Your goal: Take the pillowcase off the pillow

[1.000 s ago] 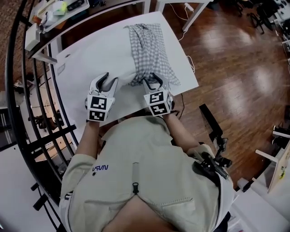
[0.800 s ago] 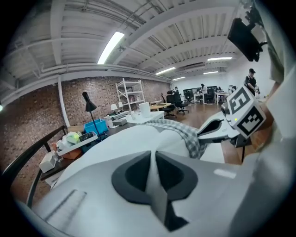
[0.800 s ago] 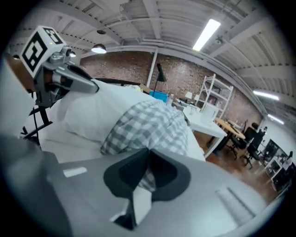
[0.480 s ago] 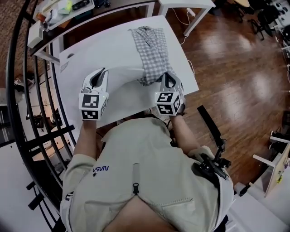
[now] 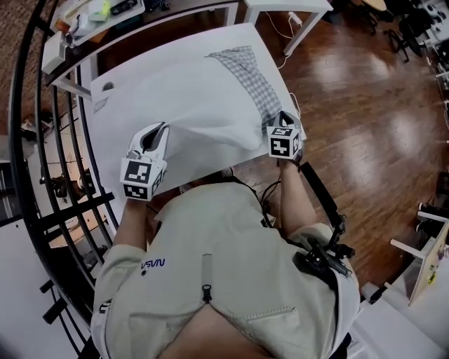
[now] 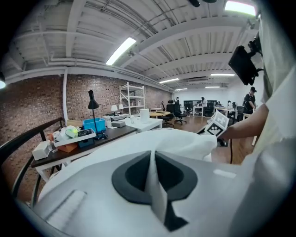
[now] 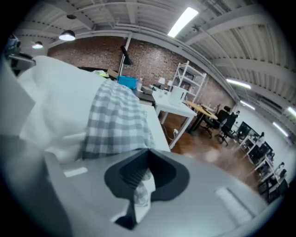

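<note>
A white pillow [image 5: 200,105] lies across the white table [image 5: 111,116]. Its grey-and-white checked pillowcase [image 5: 256,80] is bunched along the pillow's right end, by the table's right edge. My left gripper [image 5: 156,133] is at the pillow's near left corner, shut on white pillow fabric [image 6: 159,194] that is pinched between its jaws [image 6: 152,155]. My right gripper [image 5: 280,120] is at the near right corner of the table. It is shut on a fold of the checked pillowcase [image 7: 118,120], which shows between its jaws [image 7: 146,159].
A dark desk [image 5: 91,21] with a blue bin, a lamp and clutter stands behind the table at the left. A black railing [image 5: 42,140] runs along the left side. A second white table [image 5: 287,7] and a wooden floor [image 5: 365,105] with a cable lie to the right.
The right gripper has swung to the right with the checked pillowcase, baring the white pillow between the grippers. The left gripper has closed on the pillow's corner and lifted slightly.
</note>
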Available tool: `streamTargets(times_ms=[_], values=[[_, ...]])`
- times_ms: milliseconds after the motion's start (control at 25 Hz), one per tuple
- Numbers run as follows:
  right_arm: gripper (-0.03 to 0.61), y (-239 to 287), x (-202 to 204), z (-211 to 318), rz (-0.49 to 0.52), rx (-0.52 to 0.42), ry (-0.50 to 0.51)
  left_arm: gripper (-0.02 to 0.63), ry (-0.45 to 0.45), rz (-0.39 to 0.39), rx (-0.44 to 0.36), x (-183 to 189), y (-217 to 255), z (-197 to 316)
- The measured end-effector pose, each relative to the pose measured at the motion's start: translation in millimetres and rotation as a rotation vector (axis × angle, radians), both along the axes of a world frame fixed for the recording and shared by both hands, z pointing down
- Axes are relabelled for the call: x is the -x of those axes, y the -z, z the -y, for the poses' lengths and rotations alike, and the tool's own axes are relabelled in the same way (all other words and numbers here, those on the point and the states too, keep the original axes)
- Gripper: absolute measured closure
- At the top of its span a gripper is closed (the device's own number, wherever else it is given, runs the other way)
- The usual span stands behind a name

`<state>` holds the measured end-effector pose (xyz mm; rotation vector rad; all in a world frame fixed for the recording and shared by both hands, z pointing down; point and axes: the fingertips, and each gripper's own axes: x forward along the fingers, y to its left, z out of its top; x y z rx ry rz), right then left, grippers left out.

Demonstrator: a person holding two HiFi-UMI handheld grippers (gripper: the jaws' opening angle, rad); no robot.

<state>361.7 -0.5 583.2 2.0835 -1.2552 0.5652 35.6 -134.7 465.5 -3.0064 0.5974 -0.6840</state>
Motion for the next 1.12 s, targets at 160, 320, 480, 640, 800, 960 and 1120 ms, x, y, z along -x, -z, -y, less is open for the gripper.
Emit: streamTargets(times_ms=[160,320,480,640,800,960,1120], values=[[0.558,-3,12,-2,0.083,-0.051,-0.002,0.56,-0.063,0.023,0.049,-5,-15,-28],[0.491,44,9,-6,0.085,-0.199,0.016,0.506,-0.162,-0.061,0.042,-10,29,-54],[0.474,88,9,14,0.09,-0.321,0.074,0.482,-0.148,-0.135,-0.034,-29,65,-28],[0.471,112,18,52,0.091,-0.366,0.153,0.413,-0.087,-0.113,-0.051,-53,61,18],[0.471,129,29,93,0.083,-0.396,0.228,0.41,-0.023,-0.091,-0.036,-72,51,52],[0.471,129,35,137,0.102,-0.385,0.288,0.396,0.018,-0.025,0.005,-87,21,82],[0.471,121,42,182,0.126,-0.325,0.36,0.316,0.056,0.084,0.058,-93,-18,104]])
